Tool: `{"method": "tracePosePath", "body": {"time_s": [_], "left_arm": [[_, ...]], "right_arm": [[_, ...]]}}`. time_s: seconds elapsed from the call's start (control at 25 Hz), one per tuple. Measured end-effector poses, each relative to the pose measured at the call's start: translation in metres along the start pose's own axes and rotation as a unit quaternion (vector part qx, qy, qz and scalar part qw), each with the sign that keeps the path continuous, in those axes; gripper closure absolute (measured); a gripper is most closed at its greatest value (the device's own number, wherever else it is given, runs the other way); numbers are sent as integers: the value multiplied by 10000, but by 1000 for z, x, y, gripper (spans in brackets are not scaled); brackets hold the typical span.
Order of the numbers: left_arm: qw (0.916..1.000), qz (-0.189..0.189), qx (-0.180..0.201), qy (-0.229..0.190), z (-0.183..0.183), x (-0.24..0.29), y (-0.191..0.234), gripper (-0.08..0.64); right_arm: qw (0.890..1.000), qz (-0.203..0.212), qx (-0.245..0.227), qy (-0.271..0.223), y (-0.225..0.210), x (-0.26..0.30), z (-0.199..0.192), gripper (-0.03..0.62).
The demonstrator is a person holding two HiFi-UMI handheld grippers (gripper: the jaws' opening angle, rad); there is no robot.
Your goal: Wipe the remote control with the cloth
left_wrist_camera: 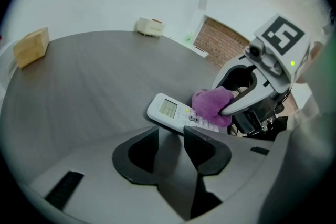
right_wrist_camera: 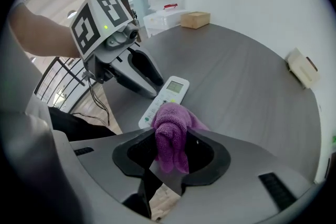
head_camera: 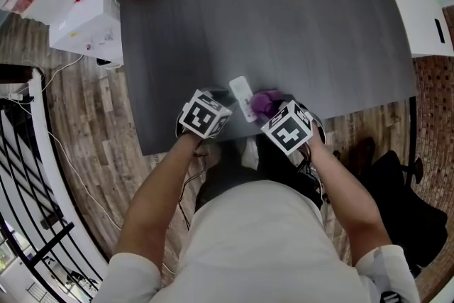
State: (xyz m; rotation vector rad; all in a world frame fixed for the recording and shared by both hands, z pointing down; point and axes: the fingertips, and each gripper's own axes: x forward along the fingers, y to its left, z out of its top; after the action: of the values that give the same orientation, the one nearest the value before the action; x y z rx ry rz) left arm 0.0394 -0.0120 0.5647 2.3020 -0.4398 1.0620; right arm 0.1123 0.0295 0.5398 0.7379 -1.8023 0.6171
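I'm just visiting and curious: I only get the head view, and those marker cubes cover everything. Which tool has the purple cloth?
Observer: The right gripper; its own view shows the cloth pinched between its fingers.
Operator: Is the other one holding the remote?
Observer: It doesn't look so. The left gripper has its fingers apart with nothing between them; the remote lies just beyond their tips.
Operator: Where does the cloth sit on it?
Observer: Over the buttons; the screen is bare.

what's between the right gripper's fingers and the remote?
The purple cloth: the right gripper pinches it, and its bunched end lies over the button end of the remote. The right gripper view shows this best.
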Motion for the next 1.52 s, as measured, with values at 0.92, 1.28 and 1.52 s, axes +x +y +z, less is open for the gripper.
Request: {"method": "tracePosePath", "body": {"time_s": [0.92,1.28,1.52], "left_arm": [[9978,214,331,-537,-20,-6,-33,410],[9975,-260,239,-605,5,-8,-18,410],[9968,-315,184,-706,9,-10,-20,410]], "right_arm": [[9975,132,668,-193,-42,3,22,445],[9972,214,692,-197,-34,9,27,445],[9968,143,741,-259,-40,6,28,445]]}}
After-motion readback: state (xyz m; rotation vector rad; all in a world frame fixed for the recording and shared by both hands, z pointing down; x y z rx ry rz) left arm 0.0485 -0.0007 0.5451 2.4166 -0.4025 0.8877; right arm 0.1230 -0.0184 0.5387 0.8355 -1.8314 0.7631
